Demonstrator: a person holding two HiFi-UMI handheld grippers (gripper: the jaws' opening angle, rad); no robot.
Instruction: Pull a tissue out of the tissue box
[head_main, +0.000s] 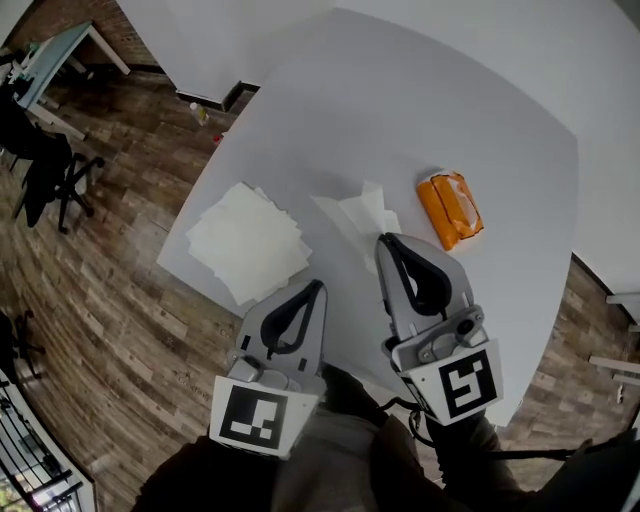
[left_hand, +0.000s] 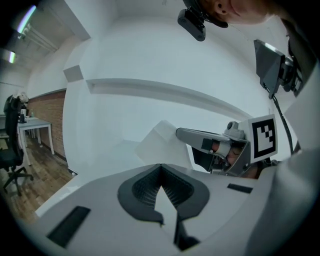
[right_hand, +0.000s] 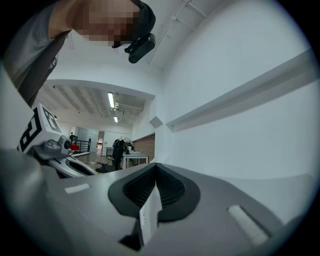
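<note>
An orange tissue pack lies on the white table, right of centre. My right gripper is shut on a white tissue that fans out beyond its tips, left of the pack. In the right gripper view a strip of that tissue sits pinched between the pads. The left gripper view shows the right gripper with the sheet hanging from it. My left gripper hovers at the table's near edge with its jaws together, and I make out nothing held in it.
A stack of flat white tissues lies on the table's left part, just beyond my left gripper. Wooden floor surrounds the table. An office chair and a desk stand far left. A white wall rises behind.
</note>
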